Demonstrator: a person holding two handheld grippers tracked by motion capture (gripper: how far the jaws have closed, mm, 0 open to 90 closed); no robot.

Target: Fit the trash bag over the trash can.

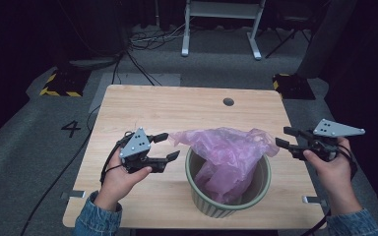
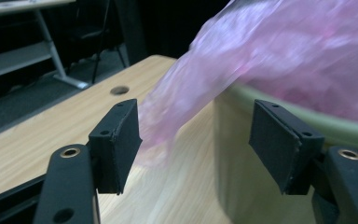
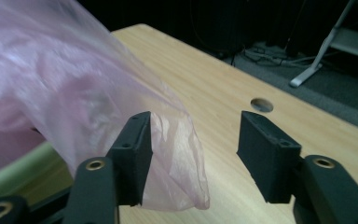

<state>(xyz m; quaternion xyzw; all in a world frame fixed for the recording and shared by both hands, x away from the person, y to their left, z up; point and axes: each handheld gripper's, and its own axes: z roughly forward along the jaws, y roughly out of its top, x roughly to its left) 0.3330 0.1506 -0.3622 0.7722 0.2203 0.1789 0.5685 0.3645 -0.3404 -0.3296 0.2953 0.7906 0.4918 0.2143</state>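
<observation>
Lab or studio – floor cables [image 1: 147, 39], hazard-taped blocks [image 1: 61, 82], painted floor number [image 1: 71, 128], dark surround

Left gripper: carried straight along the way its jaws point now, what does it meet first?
Most likely the loose edge of the pink plastic bag, hanging between the open jaws of the left gripper. The green bin comes just behind, though depth is hard to judge.
</observation>
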